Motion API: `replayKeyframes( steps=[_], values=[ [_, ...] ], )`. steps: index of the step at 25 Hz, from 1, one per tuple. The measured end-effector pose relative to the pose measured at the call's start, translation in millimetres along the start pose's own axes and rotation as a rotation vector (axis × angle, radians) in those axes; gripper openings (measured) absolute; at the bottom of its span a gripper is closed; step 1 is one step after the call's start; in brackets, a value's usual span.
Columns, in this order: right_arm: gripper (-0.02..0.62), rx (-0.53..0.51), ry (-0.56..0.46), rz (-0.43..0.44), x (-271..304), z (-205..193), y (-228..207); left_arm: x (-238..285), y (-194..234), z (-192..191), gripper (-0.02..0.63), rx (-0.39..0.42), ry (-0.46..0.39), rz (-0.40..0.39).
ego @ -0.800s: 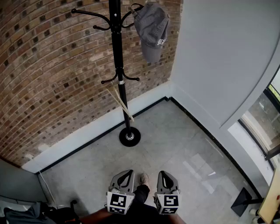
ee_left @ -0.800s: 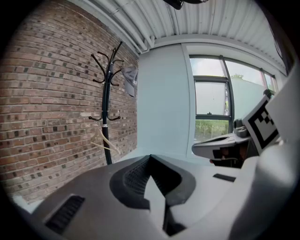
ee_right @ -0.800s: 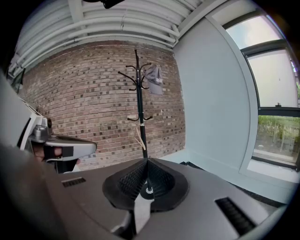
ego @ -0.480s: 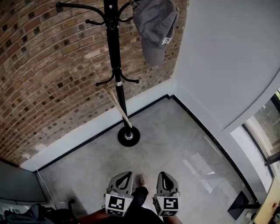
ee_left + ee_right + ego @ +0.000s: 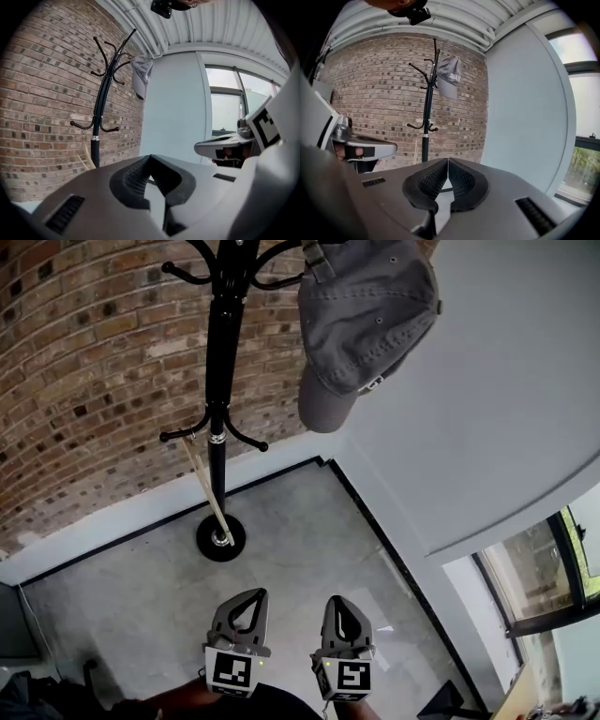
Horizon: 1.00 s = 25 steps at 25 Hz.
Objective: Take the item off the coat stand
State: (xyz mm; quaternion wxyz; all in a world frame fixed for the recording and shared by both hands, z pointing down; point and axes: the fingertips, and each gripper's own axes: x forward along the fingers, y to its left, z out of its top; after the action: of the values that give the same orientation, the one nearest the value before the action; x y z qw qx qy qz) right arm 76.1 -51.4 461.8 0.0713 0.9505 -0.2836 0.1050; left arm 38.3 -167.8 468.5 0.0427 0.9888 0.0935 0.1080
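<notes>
Entryway corner, office-like building: brick wall [image 5: 84, 381], concrete floor [image 5: 309, 549], coat stand [image 5: 217, 381], big windows [image 5: 225, 105], ribbed ceiling [image 5: 220, 23].

No text can be read. White lettering on the grey cap [image 5: 450, 77], at 12 o'clock in the right gripper view, is too small to make out. The left hand-held gripper [image 5: 246, 598] and right hand-held gripper [image 5: 339, 604] bear coded black-and-white squares only.

A grey cap [image 5: 366, 320] hangs on the black coat stand [image 5: 218, 399].

The head view looks steeply down from close beside the coat stand [image 5: 220, 371] — both gripper views sit low, facing it; all three share stand and cap [image 5: 366, 324].
</notes>
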Motion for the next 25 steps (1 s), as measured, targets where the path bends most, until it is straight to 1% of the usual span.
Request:
replayKeyframes(
  steps=[2, 4, 5, 7, 8, 12, 15, 17, 20, 22, 25],
  values=[
    [0.015, -0.004, -0.009, 0.057, 17, 16, -5, 21, 8, 15, 0.032, 0.016, -0.057, 0.02],
    [0.015, 0.01, -0.027, 0.136, 27, 30, -2, 34, 18, 27, 0.032, 0.047, -0.114, 0.046],
    [0.015, 0.027, -0.05, 0.182, 32, 40, 2, 40, 22, 33, 0.032, 0.054, -0.131, 0.057],
    [0.015, 0.071, -0.091, 0.275, 40, 59, 7, 49, 26, 42, 0.032, 0.044, -0.129, 0.07],
    [0.015, 0.101, -0.106, 0.32, 44, 68, 8, 53, 26, 47, 0.032, 0.048, -0.126, 0.071],
    [0.015, 0.263, -0.175, 0.512, 64, 101, 10, 60, 25, 75, 0.032, 0.111, -0.147, 0.073],
    [0.017, 0.413, -0.236, 0.666, 81, 125, 7, 61, 32, 81, 0.032, 0.099, -0.119, 0.112],
    [0.017, 0.504, -0.272, 0.764, 93, 136, -2, 67, 35, 85, 0.032, 0.101, -0.133, 0.157],
    [0.017, 0.6, -0.32, 0.911, 118, 147, -11, 73, 46, 82, 0.032, 0.081, -0.101, 0.269],
    [0.017, 0.636, -0.338, 0.994, 132, 156, -19, 80, 50, 87, 0.032, 0.084, -0.111, 0.329],
    [0.018, 0.653, -0.335, 1.118, 149, 169, -29, 95, 50, 100, 0.032, 0.083, -0.154, 0.42]
  ],
)
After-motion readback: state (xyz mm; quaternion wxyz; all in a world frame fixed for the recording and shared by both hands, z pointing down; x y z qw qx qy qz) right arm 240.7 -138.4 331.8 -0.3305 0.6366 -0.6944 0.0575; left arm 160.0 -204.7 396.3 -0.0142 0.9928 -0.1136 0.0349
